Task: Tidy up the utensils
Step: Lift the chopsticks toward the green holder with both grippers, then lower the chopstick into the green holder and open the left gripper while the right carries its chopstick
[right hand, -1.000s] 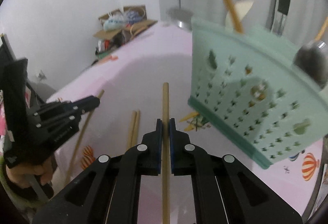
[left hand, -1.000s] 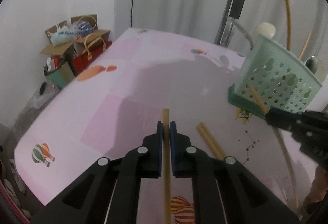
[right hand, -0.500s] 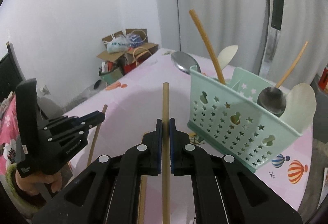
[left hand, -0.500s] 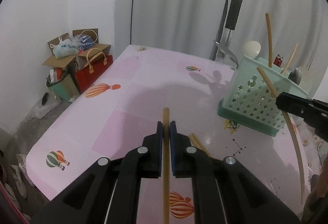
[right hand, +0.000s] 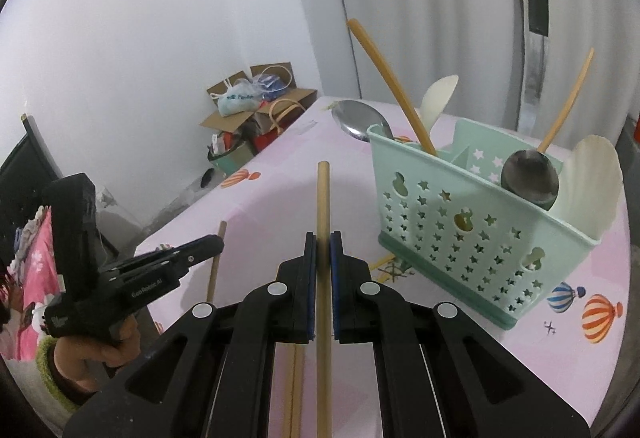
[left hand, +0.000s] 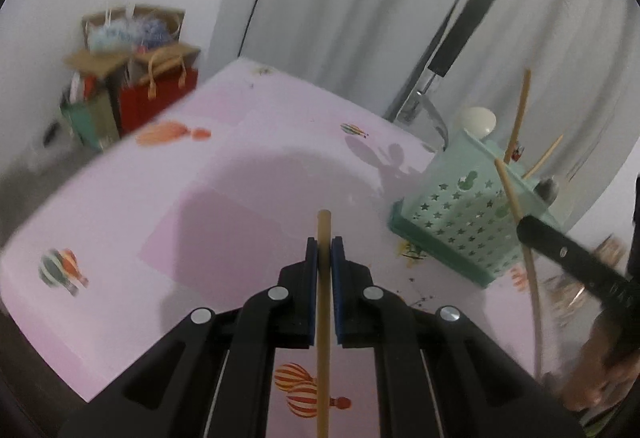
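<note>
1. Left wrist view: the left gripper (left hand: 324, 250) is clamped on one wooden chopstick (left hand: 323, 318) that runs up the frame's centre line, its tip poking just past the fingers.
2. Right wrist view: the right gripper (right hand: 323, 246) is likewise closed on a second chopstick (right hand: 323, 222), held above the pink balloon-print tablecloth (right hand: 280, 181).
3. One mint-green utensil basket (right hand: 472, 234) stands at centre right of that frame. Counted in it: two metal spoons, two pale flat spoons and two upright wooden sticks.
4. Two more chopsticks lie side by side on the cloth at the lower edge (right hand: 295, 390), partly hidden under the right gripper.
5. One pile of cardboard boxes and bags (left hand: 132, 77) sits on the floor at the upper left of the left view.
6. Against half a second ago: both grippers remain shut on their sticks. In the left view the basket has shifted from the right middle toward the right edge and looks tilted, and the frame has become blurred. In the right view the basket sits lower and larger, and the left gripper has risen at the lower left.
</note>
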`<action>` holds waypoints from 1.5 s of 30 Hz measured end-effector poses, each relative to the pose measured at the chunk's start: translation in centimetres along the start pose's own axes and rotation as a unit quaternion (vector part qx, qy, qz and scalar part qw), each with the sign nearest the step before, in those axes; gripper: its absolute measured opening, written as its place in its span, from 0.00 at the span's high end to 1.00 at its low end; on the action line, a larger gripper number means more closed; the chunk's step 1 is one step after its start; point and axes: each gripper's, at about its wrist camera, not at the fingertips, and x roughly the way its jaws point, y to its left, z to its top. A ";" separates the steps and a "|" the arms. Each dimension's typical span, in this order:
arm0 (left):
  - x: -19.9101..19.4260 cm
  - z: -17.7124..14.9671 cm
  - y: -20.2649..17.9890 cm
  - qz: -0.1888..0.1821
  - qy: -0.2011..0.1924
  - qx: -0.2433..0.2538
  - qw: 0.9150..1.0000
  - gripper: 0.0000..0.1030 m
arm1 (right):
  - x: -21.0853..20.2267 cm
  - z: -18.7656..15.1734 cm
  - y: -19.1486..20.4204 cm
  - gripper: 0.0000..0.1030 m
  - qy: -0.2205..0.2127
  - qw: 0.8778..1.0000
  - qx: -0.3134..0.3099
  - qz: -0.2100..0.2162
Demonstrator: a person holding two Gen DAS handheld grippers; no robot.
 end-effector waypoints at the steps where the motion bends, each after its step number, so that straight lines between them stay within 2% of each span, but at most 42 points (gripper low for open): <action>1: 0.0 -0.1 0.0 -0.001 -0.002 -0.002 1.000 0.94 | -0.1 0.0 0.0 0.95 -0.001 1.000 0.001 0.000; 6: 0.2 -0.1 0.6 -0.037 0.006 -0.037 0.999 0.94 | -0.1 -0.2 -0.4 0.95 -0.003 1.000 0.006 -0.001; 13: -0.5 0.2 -0.2 -0.043 -0.009 -0.023 0.999 0.94 | -0.6 -0.1 -0.9 0.95 -0.017 1.000 0.009 0.000; 27: -5.3 3.1 -1.7 -0.057 -0.093 0.006 0.994 0.94 | -1.4 1.8 -0.2 0.95 -0.050 0.999 0.006 0.007; 35: -8.0 5.7 -3.5 -0.077 -0.151 0.029 0.985 0.94 | -3.6 2.4 -0.3 0.95 -0.083 0.996 0.017 0.004; 42: -9.1 8.5 -5.2 -0.116 -0.182 0.041 0.976 0.94 | -5.5 1.4 -1.1 0.95 -0.105 0.994 0.035 -0.010; 45: -9.6 10.2 -6.4 -0.145 -0.202 0.043 0.968 0.94 | -6.4 1.3 -1.6 0.95 -0.113 0.992 0.042 -0.018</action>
